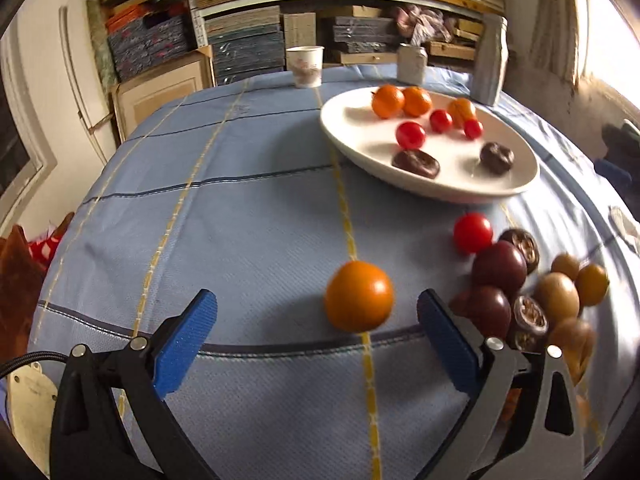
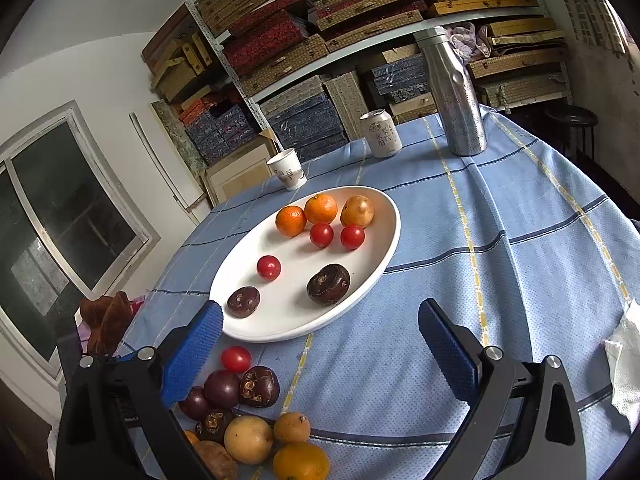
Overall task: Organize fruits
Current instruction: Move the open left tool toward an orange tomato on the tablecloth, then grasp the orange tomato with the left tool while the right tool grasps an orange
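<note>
A white oval plate (image 1: 352, 148) (image 2: 372, 276) holds oranges, red cherry tomatoes, a yellow-brown fruit and two dark brown fruits. A loose orange (image 1: 359, 297) lies on the blue tablecloth between my left gripper's (image 1: 318, 314) blue fingers, nearer the right one; the jaws are open and apart from it. A pile of loose fruit (image 1: 532, 292) (image 2: 240, 412) lies beside it: a red tomato (image 1: 473, 233) (image 2: 236, 359), dark purple, brown and yellow fruits. My right gripper (image 2: 320, 332) is open and empty above the cloth at the plate's near edge.
A paper cup (image 1: 305, 66) (image 2: 288, 169), a drink can (image 2: 381, 134) (image 1: 412, 64) and a steel bottle (image 2: 454, 92) stand at the table's far side. A white tissue (image 2: 626, 364) lies at the right edge. Shelves of boxes are behind.
</note>
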A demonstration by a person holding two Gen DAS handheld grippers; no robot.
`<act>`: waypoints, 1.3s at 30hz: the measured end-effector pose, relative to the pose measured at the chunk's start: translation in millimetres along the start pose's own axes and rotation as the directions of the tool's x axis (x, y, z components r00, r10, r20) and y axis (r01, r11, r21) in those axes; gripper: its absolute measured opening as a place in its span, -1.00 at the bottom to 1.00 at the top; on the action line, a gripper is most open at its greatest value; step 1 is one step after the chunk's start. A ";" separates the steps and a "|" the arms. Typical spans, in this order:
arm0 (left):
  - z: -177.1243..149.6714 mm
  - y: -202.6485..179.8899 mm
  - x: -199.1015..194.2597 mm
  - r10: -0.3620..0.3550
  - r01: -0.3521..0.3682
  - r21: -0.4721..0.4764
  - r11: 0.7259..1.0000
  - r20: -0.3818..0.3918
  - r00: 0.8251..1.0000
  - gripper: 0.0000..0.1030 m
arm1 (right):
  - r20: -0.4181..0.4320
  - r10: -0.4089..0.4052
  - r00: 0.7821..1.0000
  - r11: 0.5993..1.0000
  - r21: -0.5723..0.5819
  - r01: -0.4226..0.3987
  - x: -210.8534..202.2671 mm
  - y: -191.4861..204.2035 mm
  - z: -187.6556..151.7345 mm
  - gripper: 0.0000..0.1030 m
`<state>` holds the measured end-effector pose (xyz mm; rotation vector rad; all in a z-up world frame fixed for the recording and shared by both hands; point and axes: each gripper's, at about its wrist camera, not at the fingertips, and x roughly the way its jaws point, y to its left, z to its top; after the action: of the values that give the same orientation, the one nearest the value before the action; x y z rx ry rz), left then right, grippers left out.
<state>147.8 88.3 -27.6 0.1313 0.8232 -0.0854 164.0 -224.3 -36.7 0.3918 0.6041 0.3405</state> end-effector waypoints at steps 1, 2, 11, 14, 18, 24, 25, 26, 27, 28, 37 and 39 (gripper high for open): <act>-0.4 1.3 0.2 -0.006 0.006 -0.004 1.000 -0.002 1.000 0.91 | 0.001 0.000 1.000 1.000 0.000 0.000 0.1 0.1 0.0 0.92; -0.8 3.8 1.3 -0.013 0.013 -0.016 1.000 -0.008 1.000 0.91 | 0.000 0.001 1.000 1.000 0.000 -0.001 0.2 -0.1 0.1 0.92; -1.4 7.7 16.3 -0.106 0.102 -0.050 0.993 -0.071 0.992 0.03 | -0.020 0.014 1.000 1.000 0.001 -0.014 -0.1 0.8 -2.3 0.92; 1.4 7.6 17.3 -0.125 0.122 -0.060 0.991 -0.056 0.991 0.03 | -0.043 0.030 0.999 1.000 0.008 -0.030 -1.7 1.6 -10.2 0.92; 7.4 7.8 24.4 -0.125 0.121 -0.066 0.990 -0.060 0.990 0.03 | -0.089 0.050 0.995 0.998 -0.026 -0.052 -10.8 5.3 -33.6 0.92; 8.6 14.5 28.2 -0.142 0.135 -0.100 0.986 -0.064 0.988 -0.02 | -0.190 0.044 0.981 0.987 -0.143 -0.072 -14.5 25.9 -65.2 0.92; 8.8 14.8 27.6 -0.142 0.136 -0.102 0.985 -0.059 0.988 -0.07 | -0.194 0.040 0.980 0.984 -0.161 -0.072 -15.4 29.2 -67.6 0.92; 9.2 15.3 26.6 -0.143 0.137 -0.103 0.985 -0.052 0.988 -0.09 | -0.194 0.034 0.980 0.983 -0.168 -0.067 -16.1 31.1 -68.4 0.91; 9.2 15.6 25.7 -0.145 0.139 -0.103 0.985 -0.047 0.988 -0.13 | -0.200 0.020 0.980 0.984 -0.171 -0.055 -15.8 31.2 -69.8 0.86; 9.7 15.6 25.6 -0.145 0.140 -0.102 0.985 -0.044 0.988 -0.17 | -0.212 0.010 0.977 0.985 -0.169 -0.047 -14.6 30.4 -71.2 0.82; 12.0 15.6 32.0 -0.132 0.126 -0.100 0.987 -0.061 0.989 -0.26 | -0.289 -0.065 0.955 0.971 -0.238 -0.006 -2.6 39.4 -82.4 -0.06; 12.8 15.4 33.9 -0.128 0.121 -0.099 0.988 -0.063 0.990 -0.26 | -0.305 -0.077 0.949 0.971 -0.240 0.002 1.2 38.9 -83.3 -0.26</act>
<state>182.1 100.8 -42.6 -0.0074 0.9032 -0.1595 107.0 -168.8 -82.6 0.0935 0.8704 0.4351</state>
